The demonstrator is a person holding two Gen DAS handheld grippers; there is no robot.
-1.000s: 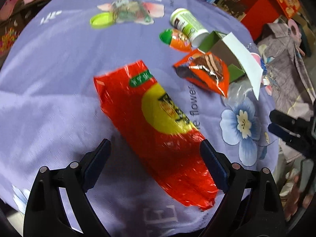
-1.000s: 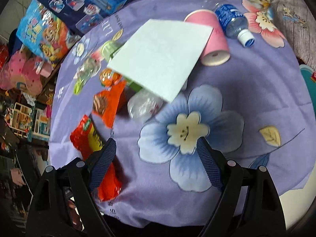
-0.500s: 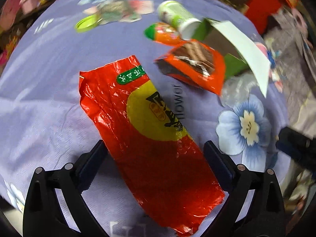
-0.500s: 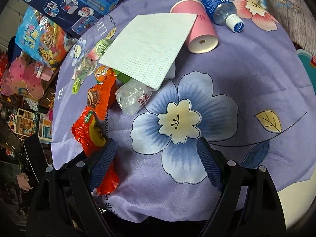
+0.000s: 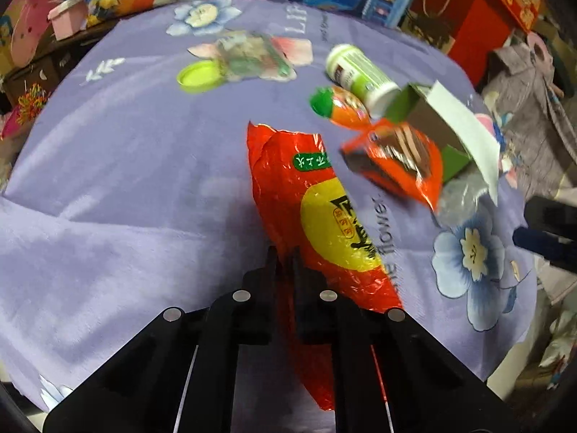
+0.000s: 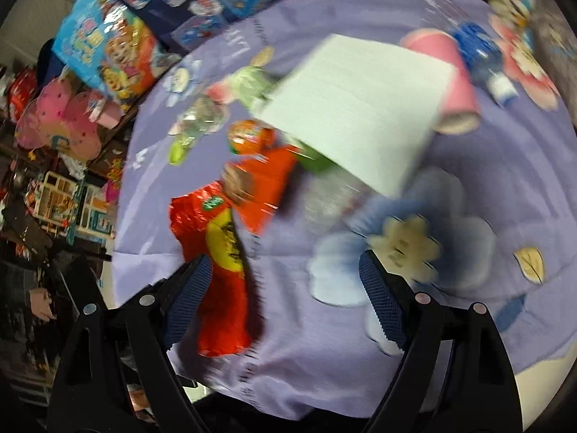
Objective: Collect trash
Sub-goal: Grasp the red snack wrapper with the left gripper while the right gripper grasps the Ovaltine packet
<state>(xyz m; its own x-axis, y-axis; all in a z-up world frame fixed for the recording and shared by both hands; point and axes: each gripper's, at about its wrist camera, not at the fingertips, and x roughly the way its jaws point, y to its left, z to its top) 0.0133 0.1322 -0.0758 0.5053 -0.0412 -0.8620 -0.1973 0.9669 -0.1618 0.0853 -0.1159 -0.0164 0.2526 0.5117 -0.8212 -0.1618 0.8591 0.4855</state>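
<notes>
Left gripper [image 5: 285, 254]: jaws have just been closing and now stand together, pinched on the left edge of the red wrapper.
Red wrapper [image 5: 310, 195]: long shiny red snack bag with a yellow circle and a green label, lying on the purple flowered cloth [image 5: 126, 166] that covers the counter; its near end passes under the left gripper.
Right gripper [image 6: 285, 281]: jaws wide apart with nothing between them, above the cloth near a big blue printed flower; its view is blurred.
Orange wrapper [image 5: 400, 162]: smaller torn packet just beyond the red wrapper, right of its top end.
Small bottle [image 5: 339, 106]: orange with a green cap, lying beside the orange wrapper.
White jar [image 5: 360, 72]: on its side, touching the small bottle.
Paper napkin [image 6: 360, 115]: white sheet resting over a green carton [image 5: 414, 106].
Pink cup [image 6: 454, 83]: lying on its side behind the napkin, next to a blue-labelled water bottle [image 6: 479, 54].
Green lid [image 5: 198, 76]: alone at the far left of the cloth.
</notes>
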